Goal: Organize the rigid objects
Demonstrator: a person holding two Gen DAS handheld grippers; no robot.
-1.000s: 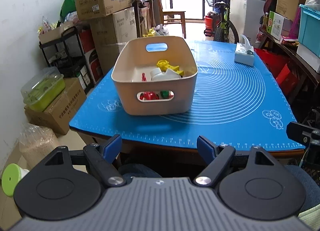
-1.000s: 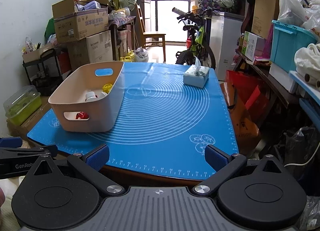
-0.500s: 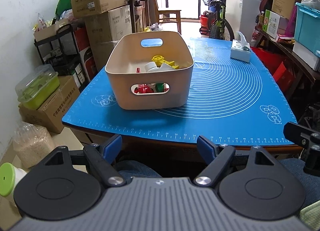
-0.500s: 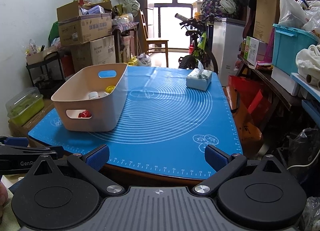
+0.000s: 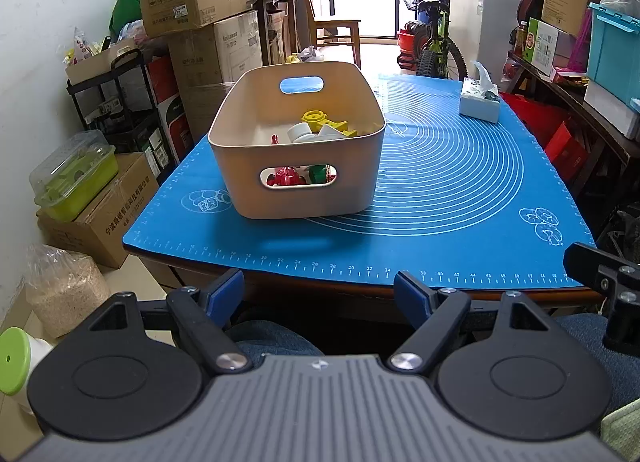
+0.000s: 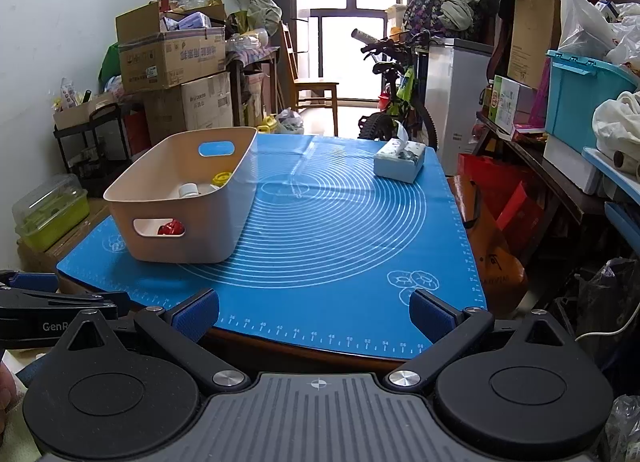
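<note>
Both views have drawn back from the table since the earlier frames, so the bin (image 5: 298, 150) looks smaller and farther ahead, and the person's knees now show under the left claw (image 5: 319, 294). Nothing on the mat (image 5: 440, 182) has shifted.

Left claw: jaws wide apart, nothing between them, short of the table's near edge. Right claw (image 6: 314, 312): jaws equally spread and empty, also short of that edge.

The bin stands ahead of the left claw and slightly left of its line; from the right claw it is ahead and well to the left. Inside lie small toys: a yellow piece (image 5: 320, 122), a white cap-like piece (image 5: 300, 132), and red (image 5: 285, 176) and green (image 5: 318, 173) pieces seen through the near handle slot. Ahead and right of both claws, at the mat's far side, sits a tissue box (image 6: 400, 160).

No loose item remains on the mat, so the sorting looks finished.

I'd expect the bin to be stiff, smooth plastic, light even with its load, and slippery on flat walls. Best hold is probably the rim above a handle slot, 1 pad inside and 1 outside.
</note>
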